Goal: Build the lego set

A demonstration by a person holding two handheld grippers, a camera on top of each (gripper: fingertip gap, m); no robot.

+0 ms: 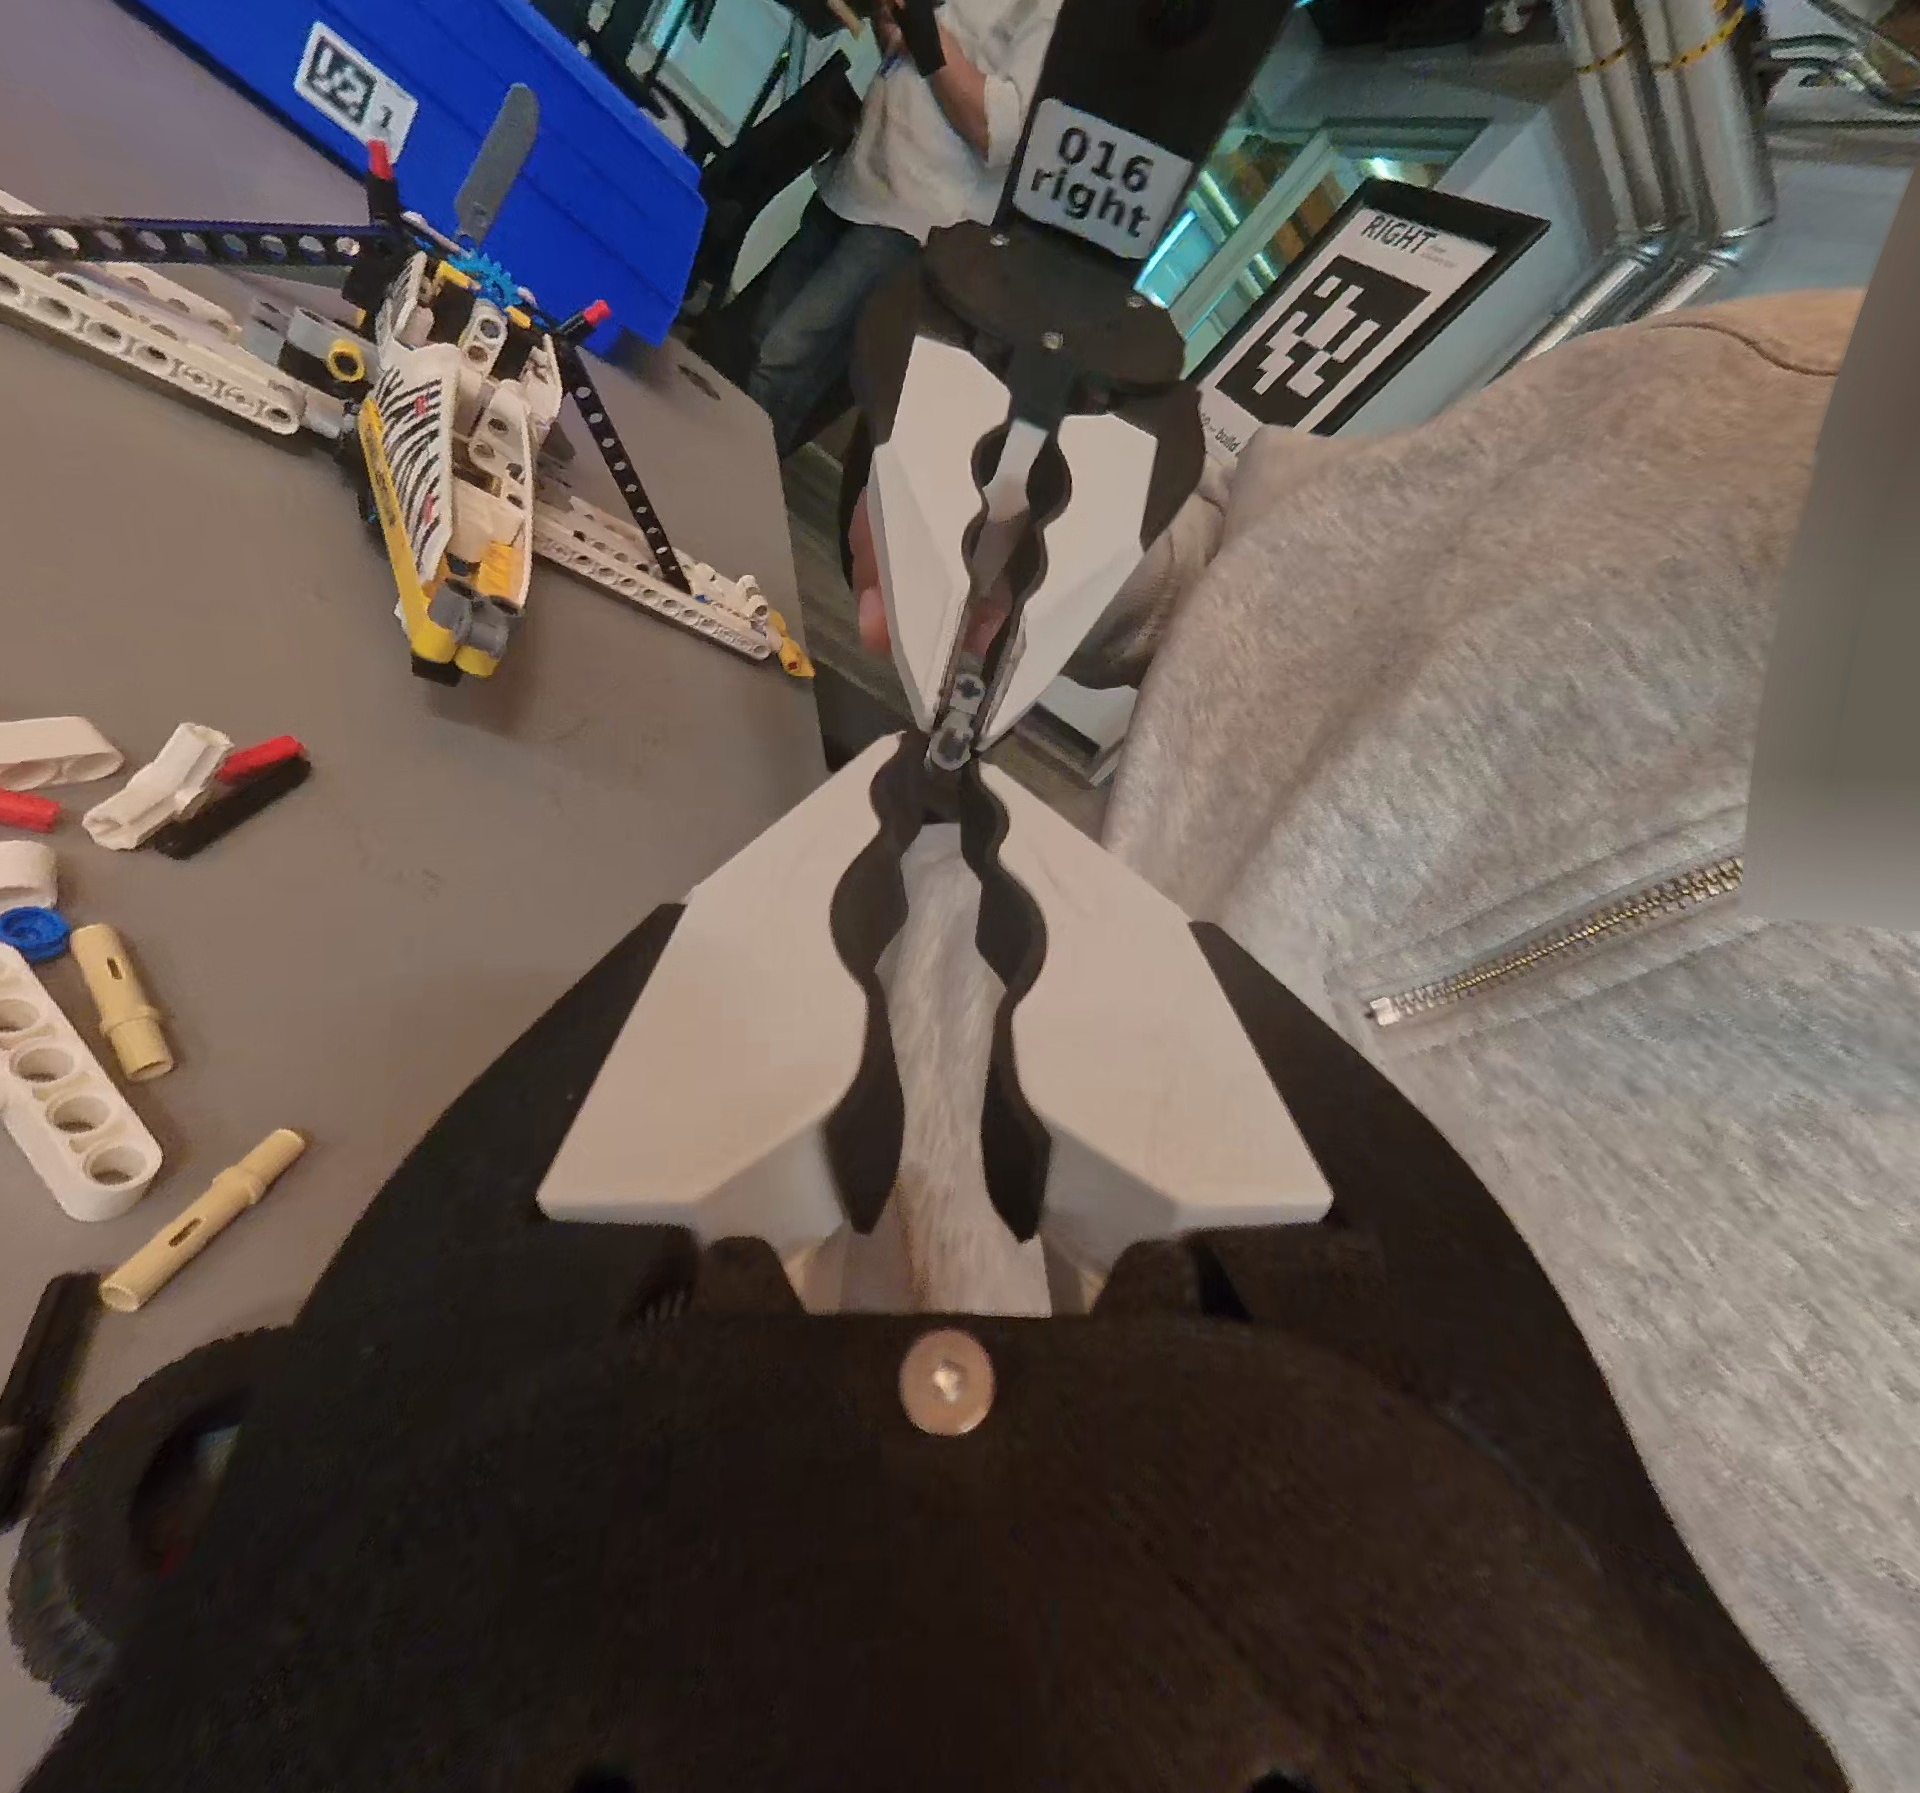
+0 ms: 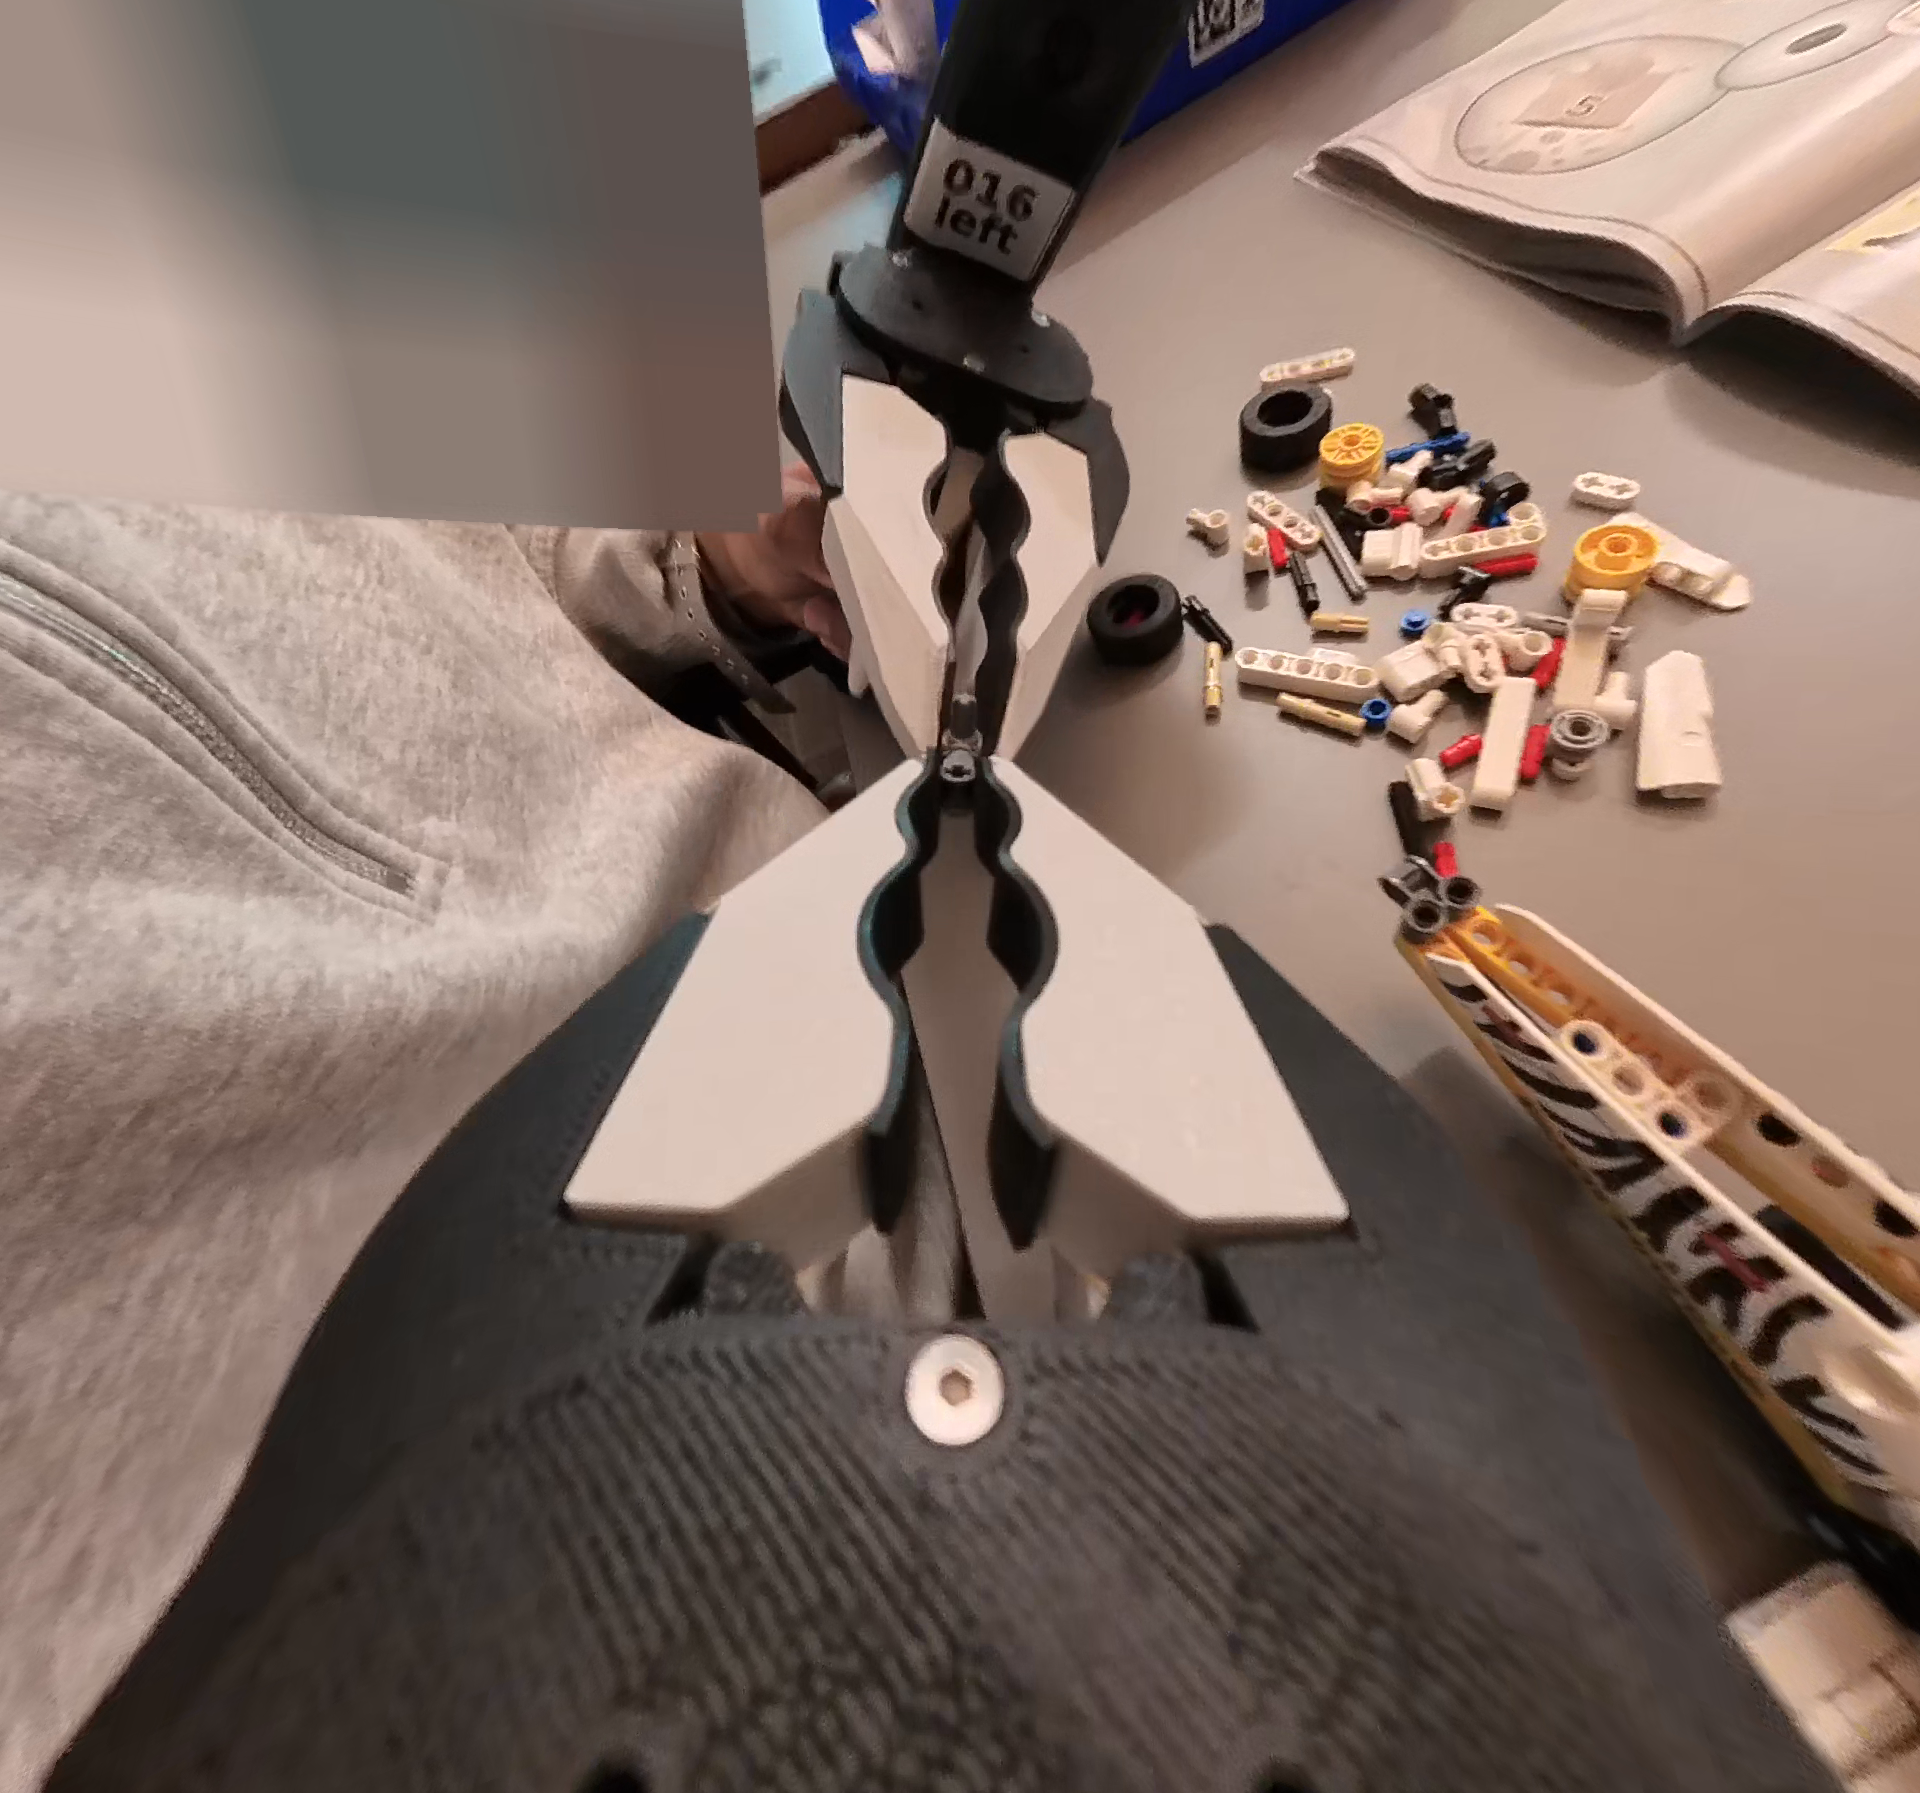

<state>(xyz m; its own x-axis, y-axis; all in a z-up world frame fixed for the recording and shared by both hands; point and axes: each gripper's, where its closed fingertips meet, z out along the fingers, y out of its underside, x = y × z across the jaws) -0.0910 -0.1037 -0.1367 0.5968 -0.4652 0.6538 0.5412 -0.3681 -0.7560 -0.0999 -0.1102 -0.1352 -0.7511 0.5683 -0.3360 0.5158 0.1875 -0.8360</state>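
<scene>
Currently, tip to tip: the two grippers meet nose to nose above the table edge, in front of a person in a grey zip sweater (image 1: 1507, 808).
Left gripper (image 1: 943, 756): fingers pressed together on a small grey piece (image 1: 948, 744) at the very tips.
Right gripper (image 2: 956, 769): fingers likewise closed, pinching a small dark piece (image 2: 957, 764) at their tips.
Contact: the two pieces touch end to end between the grippers; whether they are already joined cannot be told.
Model (image 1: 447, 455): a white, yellow and black striped helicopter-like build with long black rotor beams, resting on the grey table (image 1: 312, 912), well apart from the grippers.
Loose parts (image 2: 1455, 590): a scattered pile of white beams, red and tan pins, black tyres and yellow hubs on the table, beyond the model's tail.
Near left gripper: white beam (image 1: 62, 1089) and two tan pins (image 1: 125, 1000) lying flat.
Booklet (image 2: 1621, 174): open, beyond the pile.
Bin (image 1: 364, 50): blue, at the far table side.
</scene>
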